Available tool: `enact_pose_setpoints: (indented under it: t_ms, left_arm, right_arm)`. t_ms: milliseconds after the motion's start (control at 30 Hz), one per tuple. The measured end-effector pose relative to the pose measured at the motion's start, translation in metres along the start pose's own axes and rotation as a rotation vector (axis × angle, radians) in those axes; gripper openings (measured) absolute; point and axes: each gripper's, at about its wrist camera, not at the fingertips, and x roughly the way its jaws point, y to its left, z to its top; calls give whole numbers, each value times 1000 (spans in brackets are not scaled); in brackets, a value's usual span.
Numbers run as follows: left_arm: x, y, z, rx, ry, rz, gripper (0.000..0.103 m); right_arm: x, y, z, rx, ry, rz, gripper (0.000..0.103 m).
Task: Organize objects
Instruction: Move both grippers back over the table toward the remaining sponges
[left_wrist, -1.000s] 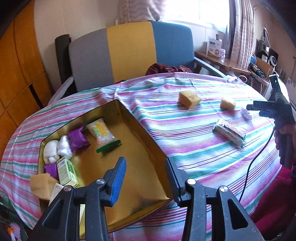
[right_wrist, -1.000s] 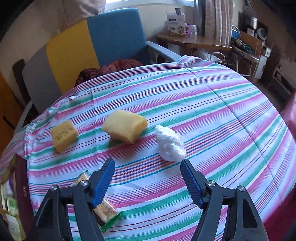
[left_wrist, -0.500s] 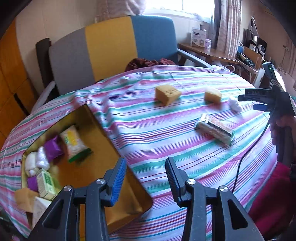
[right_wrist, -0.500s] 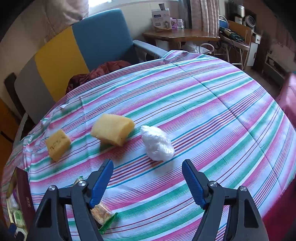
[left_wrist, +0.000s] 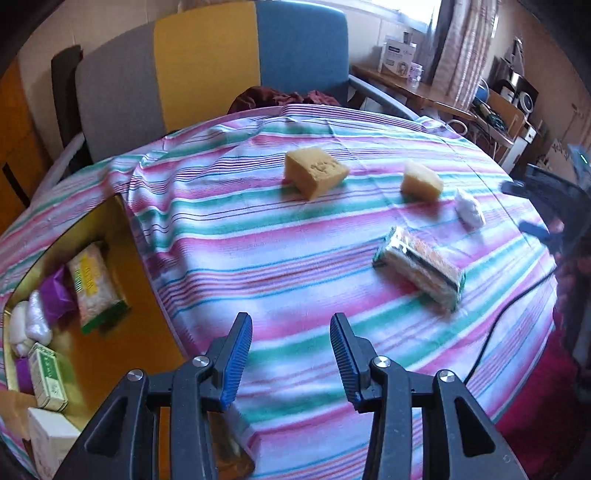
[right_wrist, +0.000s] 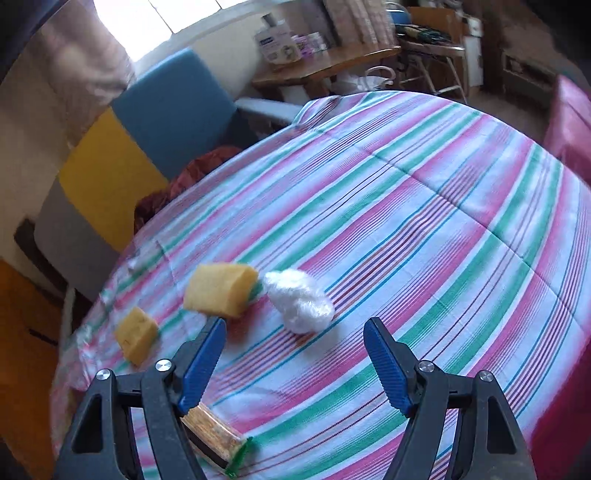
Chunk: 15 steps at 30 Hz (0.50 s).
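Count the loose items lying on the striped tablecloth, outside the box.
4. A tan block farthest back, a yellow sponge to its right, a white wad beside the sponge, and a wrapped packet nearest the grippers. None seem hidden.

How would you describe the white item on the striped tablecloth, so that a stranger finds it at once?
Start from the round table with the striped tablecloth. Beside the larger yellow sponge, on its right, lies a white crinkled bundle. It is the only white, lumpy thing on the cloth; its neighbours are yellow blocks.
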Motion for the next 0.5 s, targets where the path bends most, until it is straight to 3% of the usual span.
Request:
enact_pose_setpoints:
  t_ms: [100,267,500]
  left_arm:
    - [15,3,18,-53,36,-26,44]
    - [39,3,45,-123,75,-67,47]
    - [73,2,85,-232,107,-126,74]
  right_arm:
    - [-4,-17,5,100,-16,26,80]
    - [-1,-21,4,149,11,64,81]
    - [1,-22,3,177,25,114,84]
